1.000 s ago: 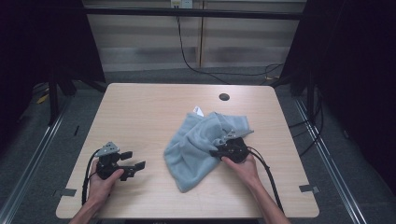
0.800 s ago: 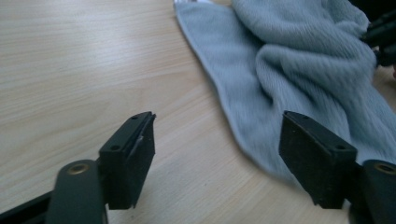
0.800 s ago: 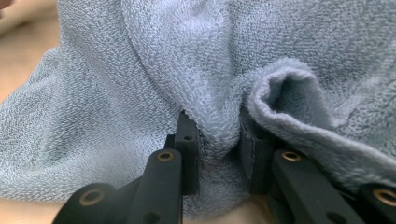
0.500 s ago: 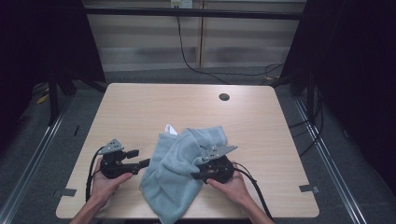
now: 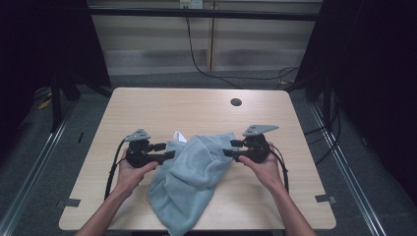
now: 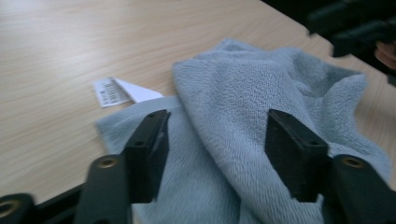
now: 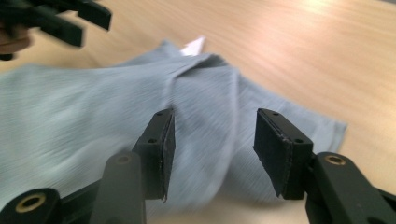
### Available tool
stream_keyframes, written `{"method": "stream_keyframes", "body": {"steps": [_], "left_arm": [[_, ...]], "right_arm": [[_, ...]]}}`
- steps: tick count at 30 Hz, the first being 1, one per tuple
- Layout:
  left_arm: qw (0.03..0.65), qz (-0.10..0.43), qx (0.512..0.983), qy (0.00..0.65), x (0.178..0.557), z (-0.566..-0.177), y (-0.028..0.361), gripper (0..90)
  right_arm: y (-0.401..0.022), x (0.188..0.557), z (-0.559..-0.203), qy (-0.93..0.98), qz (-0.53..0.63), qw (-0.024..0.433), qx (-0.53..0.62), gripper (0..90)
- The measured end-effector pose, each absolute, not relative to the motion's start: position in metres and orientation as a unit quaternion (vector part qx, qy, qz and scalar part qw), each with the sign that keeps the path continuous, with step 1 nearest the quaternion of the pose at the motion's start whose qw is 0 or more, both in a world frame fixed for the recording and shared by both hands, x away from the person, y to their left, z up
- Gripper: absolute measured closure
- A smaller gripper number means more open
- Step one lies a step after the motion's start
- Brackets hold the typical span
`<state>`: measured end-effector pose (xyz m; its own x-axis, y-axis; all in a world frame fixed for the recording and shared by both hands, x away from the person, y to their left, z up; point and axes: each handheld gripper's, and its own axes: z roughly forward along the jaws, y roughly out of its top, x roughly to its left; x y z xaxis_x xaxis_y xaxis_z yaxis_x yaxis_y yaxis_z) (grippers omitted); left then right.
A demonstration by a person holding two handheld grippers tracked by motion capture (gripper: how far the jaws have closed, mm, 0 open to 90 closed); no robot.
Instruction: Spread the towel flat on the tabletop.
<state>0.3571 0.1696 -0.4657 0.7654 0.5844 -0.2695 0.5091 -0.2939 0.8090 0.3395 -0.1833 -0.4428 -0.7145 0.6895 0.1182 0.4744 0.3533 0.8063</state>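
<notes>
A rumpled pale grey-blue terry towel lies on the near half of the light wooden table, between the two hand-held grippers; its lower end hangs over the table's near edge. A small white printed care label projects from the far-left corner of the cloth and lies flat on the wood.

Handling, as judged from the folds: the towel appears soft, limp and light, with a napped pile that should give the pads good friction. It will not keep a shape, and a grip on a thick fold may catch several layers at once. The best holds seem to be the two far corners or a single hemmed edge, one per gripper, so that the cloth can be spread.

Pose: the left gripper is held level in the person's left hand, pointing inward at the towel's left edge; in the left gripper view the black jaws stand apart with cloth lying below and between them, unpressed. These jaws have just been closing. The right gripper, in the right hand, mirrors it and points at the right edge; its jaws have just been opening and stand apart above the cloth, gripping nothing. The right gripper view is blurred.
</notes>
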Motion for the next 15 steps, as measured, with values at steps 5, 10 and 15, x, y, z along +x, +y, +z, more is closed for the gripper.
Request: {"method": "stream_keyframes", "body": {"steps": [5,10,15], "left_arm": [[0.468,0.003,0.814,0.344,0.364,-0.486,0.149,30.4],[0.457,0.005,0.825,0.332,0.359,-0.494,0.142,45.0],[0.453,0.019,0.829,0.329,0.356,-0.495,0.138,83.0]], "right_arm": [[-0.157,0.37,-0.462,0.816,0.443,0.088,0.361,47.0],[-0.146,0.376,-0.49,0.813,0.442,0.055,0.375,45.5],[-0.141,0.369,-0.495,0.82,0.448,0.031,0.355,80.5]]}}
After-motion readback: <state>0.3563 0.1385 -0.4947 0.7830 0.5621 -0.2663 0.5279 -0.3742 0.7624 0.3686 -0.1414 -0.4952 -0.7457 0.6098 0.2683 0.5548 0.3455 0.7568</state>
